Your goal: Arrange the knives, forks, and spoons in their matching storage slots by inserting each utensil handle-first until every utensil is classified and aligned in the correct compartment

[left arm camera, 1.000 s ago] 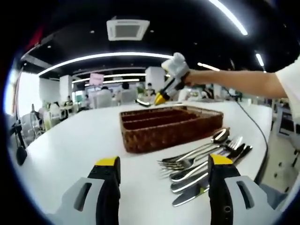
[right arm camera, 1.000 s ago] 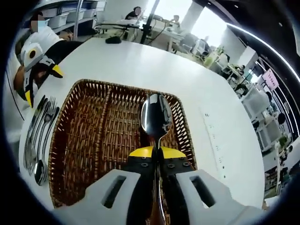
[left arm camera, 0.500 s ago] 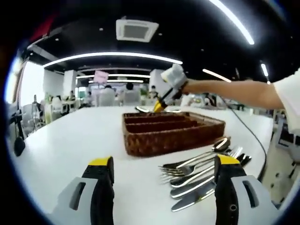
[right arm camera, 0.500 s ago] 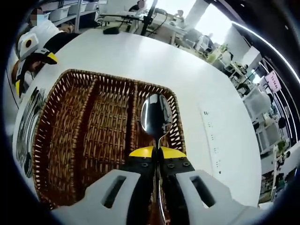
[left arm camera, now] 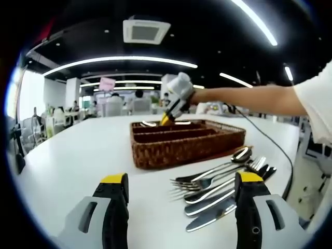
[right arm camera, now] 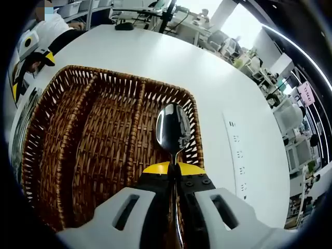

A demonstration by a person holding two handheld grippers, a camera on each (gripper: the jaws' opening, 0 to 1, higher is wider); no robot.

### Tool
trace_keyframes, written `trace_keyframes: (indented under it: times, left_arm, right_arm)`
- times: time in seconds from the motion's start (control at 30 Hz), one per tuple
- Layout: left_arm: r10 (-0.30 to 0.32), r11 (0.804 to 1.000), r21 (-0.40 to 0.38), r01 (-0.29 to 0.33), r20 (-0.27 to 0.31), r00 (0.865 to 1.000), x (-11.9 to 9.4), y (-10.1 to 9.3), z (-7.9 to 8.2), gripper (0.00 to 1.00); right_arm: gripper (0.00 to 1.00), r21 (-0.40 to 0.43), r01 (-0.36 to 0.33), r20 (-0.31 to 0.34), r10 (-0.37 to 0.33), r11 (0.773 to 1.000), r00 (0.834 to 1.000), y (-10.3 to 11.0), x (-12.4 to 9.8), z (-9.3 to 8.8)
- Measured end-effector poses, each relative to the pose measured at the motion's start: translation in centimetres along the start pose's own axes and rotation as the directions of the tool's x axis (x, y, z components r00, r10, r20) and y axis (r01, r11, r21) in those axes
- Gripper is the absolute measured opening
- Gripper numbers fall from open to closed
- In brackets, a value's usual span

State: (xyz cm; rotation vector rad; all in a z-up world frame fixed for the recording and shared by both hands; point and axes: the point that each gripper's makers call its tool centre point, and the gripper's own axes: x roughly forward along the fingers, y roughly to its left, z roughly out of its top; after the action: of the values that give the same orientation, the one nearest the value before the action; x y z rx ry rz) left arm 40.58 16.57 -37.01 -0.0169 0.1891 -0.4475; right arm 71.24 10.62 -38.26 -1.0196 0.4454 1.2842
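Closest thing in the right gripper view is the right gripper itself, yellow-tipped jaws pinched tight on the neck of a shiny steel spoon. The bowl sticks out past the fingertips, and the handle runs back down between the jaws, so the long axis is lined up with the gripper. Right under and beyond it is the brown woven wicker cutlery basket with its long dividers. The spoon seems to sit over the compartment on the right of that view, roughly parallel to its divider, though I can't tell how high above the weave it hangs. Since the handle points back toward the hand, I'd guess the drop depends on keeping that axis along the slot.

In the left gripper view, the left gripper is parted wide with nothing in it, low over the white table. Just past its right jaw is the loose pile of steel forks, knives and spoons, handles fanned away to the right. Further back is the basket, with the right gripper tipped into its far side.
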Motion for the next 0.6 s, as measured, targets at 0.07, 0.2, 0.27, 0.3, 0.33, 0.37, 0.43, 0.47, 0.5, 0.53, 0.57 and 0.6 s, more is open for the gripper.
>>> trace_keyframes:
  times: [0.07,0.2,0.27,0.3,0.33,0.37,0.43,0.47,0.5,0.53,0.57,0.6]
  left_arm:
    - [-0.002,1.0,-0.001,0.002,-0.005,1.0,0.0,0.0,-0.1,0.84]
    - [-0.007,1.0,-0.005,0.007,-0.005,1.0,0.0,0.0,-0.2,0.83]
    - [-0.007,1.0,-0.008,0.007,0.001,1.0,-0.1,0.1,-0.1,0.8]
    - [-0.001,1.0,0.004,0.001,0.012,1.0,-0.1,0.3,0.1,0.79]
    - [0.001,1.0,0.012,-0.001,0.019,1.0,-0.2,0.4,0.2,0.78]
    - [0.001,1.0,0.016,-0.002,0.02,1.0,-0.2,0.4,0.3,0.77]
    - [0.003,1.0,0.008,-0.003,0.019,1.0,-0.1,0.7,0.3,0.78]
    - [0.003,1.0,0.007,-0.003,0.019,1.0,-0.1,0.7,0.2,0.78]
    - [0.005,1.0,0.005,-0.005,0.019,1.0,-0.1,0.8,0.2,0.78]
    - [0.006,1.0,0.0,-0.006,0.011,1.0,0.0,0.9,-0.1,0.78]
    - [0.006,1.0,0.0,-0.006,0.009,1.0,0.1,0.9,-0.2,0.78]
    - [0.006,1.0,-0.004,-0.006,0.004,1.0,0.2,0.8,-0.4,0.78]
  right_arm:
    - [0.03,0.004,-0.006,-0.005,0.006,1.0,1.0,0.0,0.5,-0.2]
    - [0.03,0.002,-0.011,-0.018,0.011,1.0,1.0,-0.1,1.0,-0.6]
    - [0.03,0.006,-0.021,-0.021,0.021,1.0,1.0,0.0,1.3,-0.8]
    - [0.03,0.014,-0.024,-0.02,0.025,1.0,0.999,0.1,1.4,-1.0]
    - [0.03,0.035,-0.032,-0.01,0.032,0.999,0.999,0.2,1.5,-1.0]
    - [0.03,0.033,-0.032,-0.011,0.032,0.999,0.999,0.2,1.7,-1.2]
    - [0.03,0.04,-0.038,0.007,0.037,0.999,0.999,0.0,1.6,-1.0]
    - [0.03,0.05,-0.033,0.0,0.033,0.998,0.999,0.0,1.6,-1.1]
    - [0.03,0.038,-0.038,0.004,0.037,0.999,0.999,0.0,1.6,-1.1]
    - [0.03,0.045,-0.041,0.01,0.041,0.998,0.999,0.0,1.7,-1.0]
    - [0.03,0.042,-0.041,0.008,0.041,0.998,0.999,0.0,1.6,-1.0]
    - [0.03,0.025,-0.043,0.011,0.043,0.999,0.999,0.1,1.6,-1.0]
